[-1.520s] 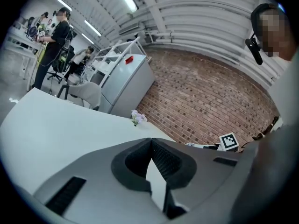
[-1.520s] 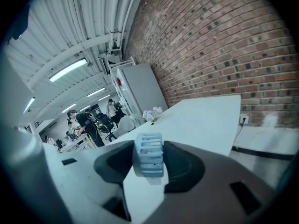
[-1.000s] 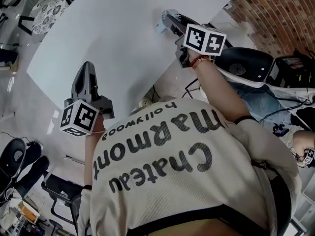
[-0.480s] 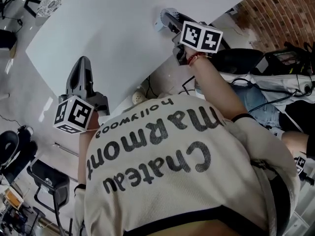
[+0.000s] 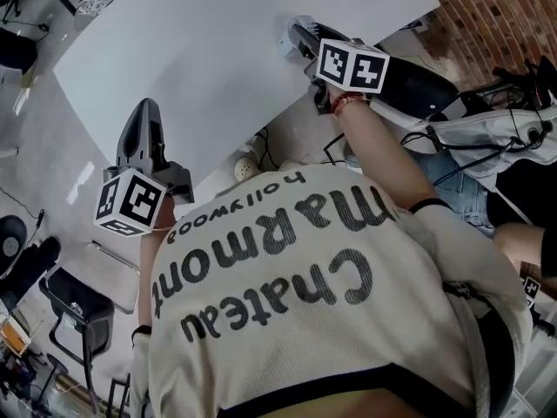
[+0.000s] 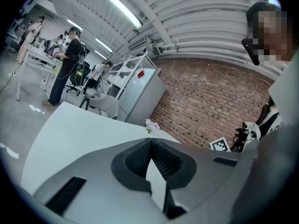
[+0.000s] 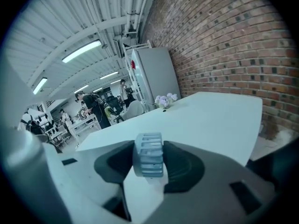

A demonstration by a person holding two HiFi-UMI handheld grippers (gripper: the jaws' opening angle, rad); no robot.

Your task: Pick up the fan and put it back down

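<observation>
Fan (image 7: 148, 158) sits squarely between the 2 jaws of the right gripper (image 7: 148, 171). In the right gripper view it shows edge-on as a small pale round housing with ribbed slats. Its 2 flat sides lie against the dark pads (image 7: 183, 164), and the jaws are clamped onto it near their tips. A pale bit of the fan hangs just below the housing, over the white table (image 7: 219, 120). Whether it touches the tabletop cannot be told.

From the head view, the fan (image 5: 292, 30) pokes out past the tips of the right gripper (image 5: 301, 37), above the table (image 5: 200, 50) near its right-hand edge. The marker cube (image 5: 351, 65) rides just behind it.

Well apart from the fan, the left gripper (image 5: 146, 113) is over the table's near edge, with its own marker cube (image 5: 130, 203) closest to the person. In the left gripper view, the left gripper (image 6: 151, 143) has its 2 jaws brought together. The ribbed tips meet with nothing between them, and only a thin wedge of white table (image 6: 84, 129) shows lower down. A small bunch of flowers (image 6: 151, 124) stands at the table's far end, in front of a brick wall (image 6: 205, 106).
</observation>
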